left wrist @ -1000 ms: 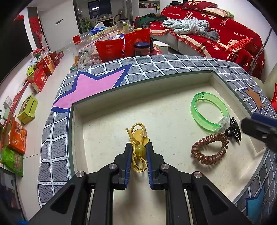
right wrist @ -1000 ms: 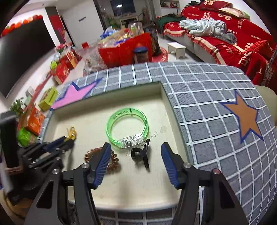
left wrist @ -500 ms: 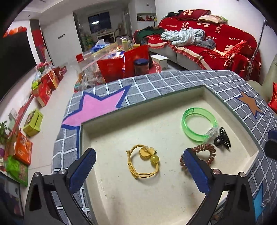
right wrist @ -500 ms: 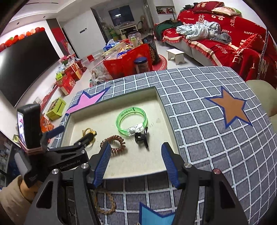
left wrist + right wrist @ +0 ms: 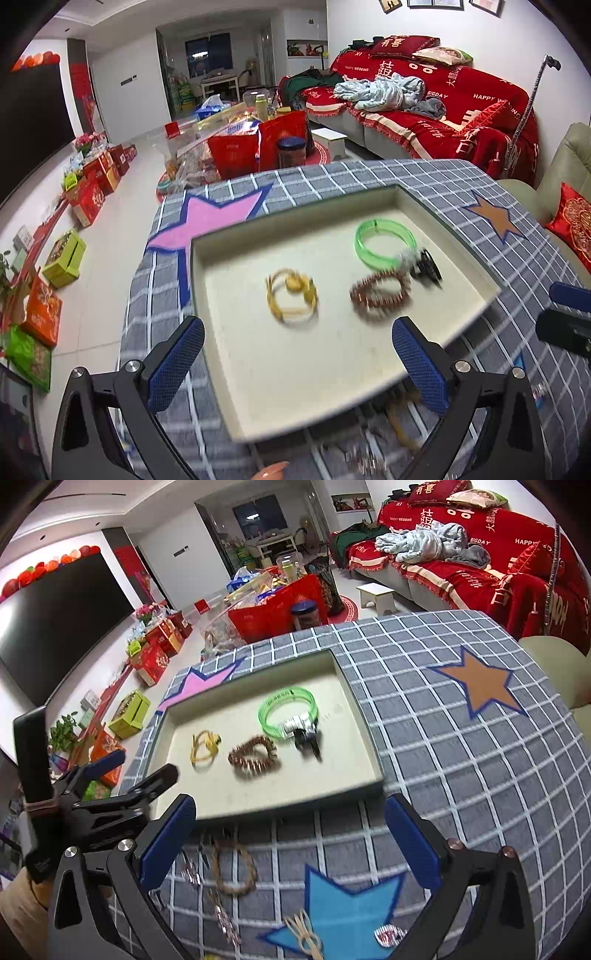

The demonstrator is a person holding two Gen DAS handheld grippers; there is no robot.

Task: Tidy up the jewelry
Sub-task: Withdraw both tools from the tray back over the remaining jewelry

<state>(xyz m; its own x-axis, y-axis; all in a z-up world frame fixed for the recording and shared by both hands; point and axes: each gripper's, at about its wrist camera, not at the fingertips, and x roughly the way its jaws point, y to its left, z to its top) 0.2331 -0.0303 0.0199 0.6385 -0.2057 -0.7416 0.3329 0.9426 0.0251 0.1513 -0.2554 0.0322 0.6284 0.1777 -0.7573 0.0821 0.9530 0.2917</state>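
Note:
A cream tray (image 5: 332, 373) (image 5: 258, 794) lies on the grey checked cloth. In it lie a yellow hair tie with a bead (image 5: 291, 297) (image 5: 204, 746), a brown coil hair tie (image 5: 380, 293) (image 5: 253, 757), a green bangle (image 5: 384, 242) (image 5: 288, 712) and a black claw clip (image 5: 426, 267) (image 5: 308, 738). My left gripper (image 5: 295, 363) is open and empty above the tray's near edge. My right gripper (image 5: 291, 838) is open and empty, above the cloth in front of the tray.
On the cloth in front of the tray lie a brown rope bracelet (image 5: 234, 871), small hair clips (image 5: 225, 919), a yellow band (image 5: 304, 936) and a silver piece (image 5: 386, 934). A red sofa (image 5: 424, 107) and boxes on the floor (image 5: 66, 254) lie beyond the table.
My left gripper has let go of the yellow hair tie, opened wide and pulled back and up. My right gripper has also pulled back from the tray to above the cloth.

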